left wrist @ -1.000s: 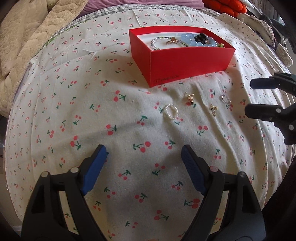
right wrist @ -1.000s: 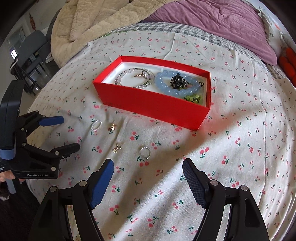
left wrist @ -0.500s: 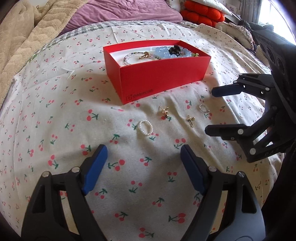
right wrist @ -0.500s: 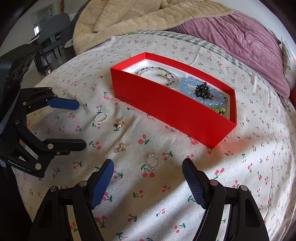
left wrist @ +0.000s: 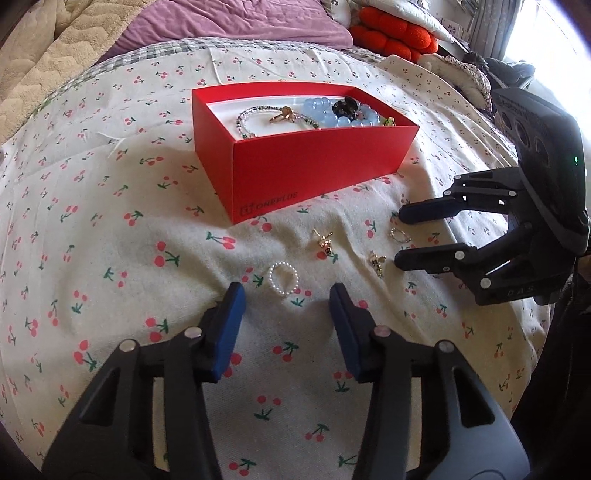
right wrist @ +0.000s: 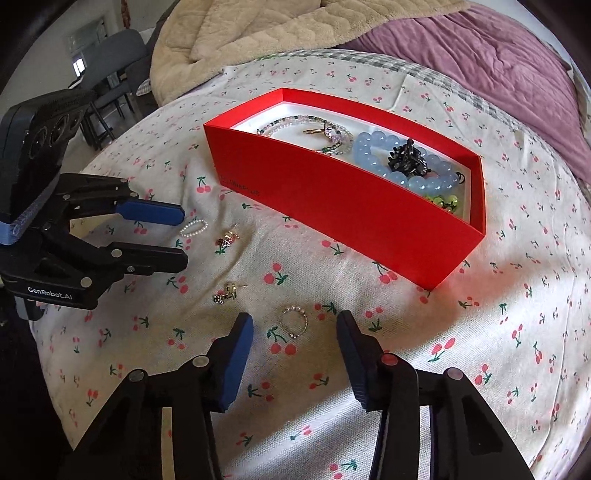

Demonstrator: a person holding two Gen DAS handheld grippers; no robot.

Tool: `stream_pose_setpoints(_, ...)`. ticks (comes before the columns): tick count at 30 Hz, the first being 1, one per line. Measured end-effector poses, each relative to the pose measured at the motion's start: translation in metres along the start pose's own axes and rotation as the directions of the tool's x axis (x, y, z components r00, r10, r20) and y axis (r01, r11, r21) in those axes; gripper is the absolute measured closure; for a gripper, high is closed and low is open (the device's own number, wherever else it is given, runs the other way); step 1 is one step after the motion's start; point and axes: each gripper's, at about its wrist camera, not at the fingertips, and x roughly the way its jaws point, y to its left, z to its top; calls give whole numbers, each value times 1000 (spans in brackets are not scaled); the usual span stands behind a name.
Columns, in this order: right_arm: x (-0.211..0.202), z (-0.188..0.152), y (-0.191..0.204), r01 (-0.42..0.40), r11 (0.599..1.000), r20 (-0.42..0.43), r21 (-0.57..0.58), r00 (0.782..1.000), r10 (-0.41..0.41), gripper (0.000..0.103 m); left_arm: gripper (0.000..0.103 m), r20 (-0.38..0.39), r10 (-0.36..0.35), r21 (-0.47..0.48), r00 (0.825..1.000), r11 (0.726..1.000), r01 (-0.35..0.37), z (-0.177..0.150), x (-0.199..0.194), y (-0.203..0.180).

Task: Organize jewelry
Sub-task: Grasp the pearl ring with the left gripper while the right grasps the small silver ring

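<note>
A red box [left wrist: 314,173] [right wrist: 351,199] on the cherry-print bedspread holds a blue bead bracelet [right wrist: 399,162], a thin beaded bracelet [left wrist: 258,118] and a black clip [right wrist: 406,155]. Loose in front of it lie a white pearl ring [left wrist: 283,278] [right wrist: 194,228], two gold earrings [left wrist: 324,242] [left wrist: 376,261] and a silver beaded ring [left wrist: 399,234] [right wrist: 295,322]. My left gripper [left wrist: 286,295] [right wrist: 183,236] is open, just short of the pearl ring. My right gripper [right wrist: 293,325] [left wrist: 400,238] is open with the silver ring between its fingertips.
A beige blanket [right wrist: 277,33] and a purple quilt [right wrist: 498,66] lie behind the box. An orange cushion [left wrist: 395,37] sits at the far right. A chair [right wrist: 110,62] stands beyond the bed's edge.
Both grippers have moved forward and lower toward the loose pieces. The left one now reaches the pearl ring and the right one the silver ring. Both jaws have narrowed somewhat.
</note>
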Motion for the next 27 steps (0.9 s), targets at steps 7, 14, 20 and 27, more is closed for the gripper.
stream_pose_setpoints(7,3,-1,2,4,999,-8,-32,1000,-4,60,58,-6,-16,20,1000,1000,16,5,9,-5)
stream_pose_setpoints(14,5,0,3,3,999,-19,-33,1000,-4,60,62,-1,-42,-25,999,999,42,5,10,2)
stream_pose_setpoints(20,6,0,9,30,999,-29,-39,999,-31,60,67,0,-45,-71,999,996,45,3,9,6)
stream_pose_setpoints(27,5,0,14,44,997,-39,-63,998,-46,68,75,10,3,-79,1000,997,-2,0,8,3)
